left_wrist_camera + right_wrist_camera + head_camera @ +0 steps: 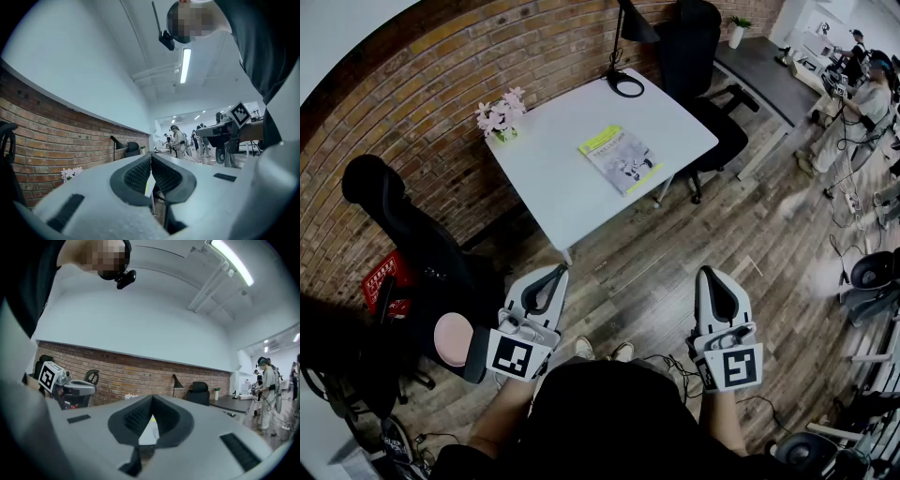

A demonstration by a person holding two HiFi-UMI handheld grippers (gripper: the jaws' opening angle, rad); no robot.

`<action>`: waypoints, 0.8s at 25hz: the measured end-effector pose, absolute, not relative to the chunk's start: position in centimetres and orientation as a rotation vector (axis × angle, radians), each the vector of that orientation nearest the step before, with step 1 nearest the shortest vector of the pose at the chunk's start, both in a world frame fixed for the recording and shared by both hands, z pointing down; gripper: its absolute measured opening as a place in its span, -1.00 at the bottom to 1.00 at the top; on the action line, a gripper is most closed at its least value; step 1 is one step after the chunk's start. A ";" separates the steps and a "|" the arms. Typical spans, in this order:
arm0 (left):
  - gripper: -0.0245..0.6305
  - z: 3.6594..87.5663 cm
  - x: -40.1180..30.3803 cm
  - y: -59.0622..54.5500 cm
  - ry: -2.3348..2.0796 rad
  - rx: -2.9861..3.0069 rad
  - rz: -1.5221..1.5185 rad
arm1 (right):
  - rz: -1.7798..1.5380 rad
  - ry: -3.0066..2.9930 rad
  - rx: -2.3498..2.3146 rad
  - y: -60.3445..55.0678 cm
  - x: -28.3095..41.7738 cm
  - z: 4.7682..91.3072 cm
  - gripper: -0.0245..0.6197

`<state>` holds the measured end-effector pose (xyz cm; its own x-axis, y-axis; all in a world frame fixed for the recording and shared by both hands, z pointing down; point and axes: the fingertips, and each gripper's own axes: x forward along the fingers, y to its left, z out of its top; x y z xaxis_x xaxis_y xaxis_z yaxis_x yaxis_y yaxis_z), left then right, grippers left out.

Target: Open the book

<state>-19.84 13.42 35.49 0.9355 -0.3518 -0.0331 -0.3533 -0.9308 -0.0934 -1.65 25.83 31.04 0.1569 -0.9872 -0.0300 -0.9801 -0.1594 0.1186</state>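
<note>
Two grippers, neither holding anything. Risks, as judged: the flowers at the table's left side could be knocked on the way in. The closed book lies flat on the white table, well apart from both tools, and may slide toward the edge if its cover is nudged rather than pinched. Left gripper: jaws together, empty. Right gripper: jaws together, empty.
</note>
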 end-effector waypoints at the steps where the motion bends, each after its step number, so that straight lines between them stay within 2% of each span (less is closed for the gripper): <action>1: -0.84 35.6 -19.6 13.5 0.547 -2.998 0.018 | -0.150 -1.988 2.332 26.0 -1.4 31.1 -0.88; 9: -0.84 35.4 -17.2 15.4 0.550 -2.974 0.020 | -0.119 -2.108 2.365 28.1 0.7 30.3 -0.88; 20: -0.84 36.8 -13.9 18.0 0.562 -2.952 -0.007 | -0.006 -2.075 2.340 31.4 4.7 34.6 -0.88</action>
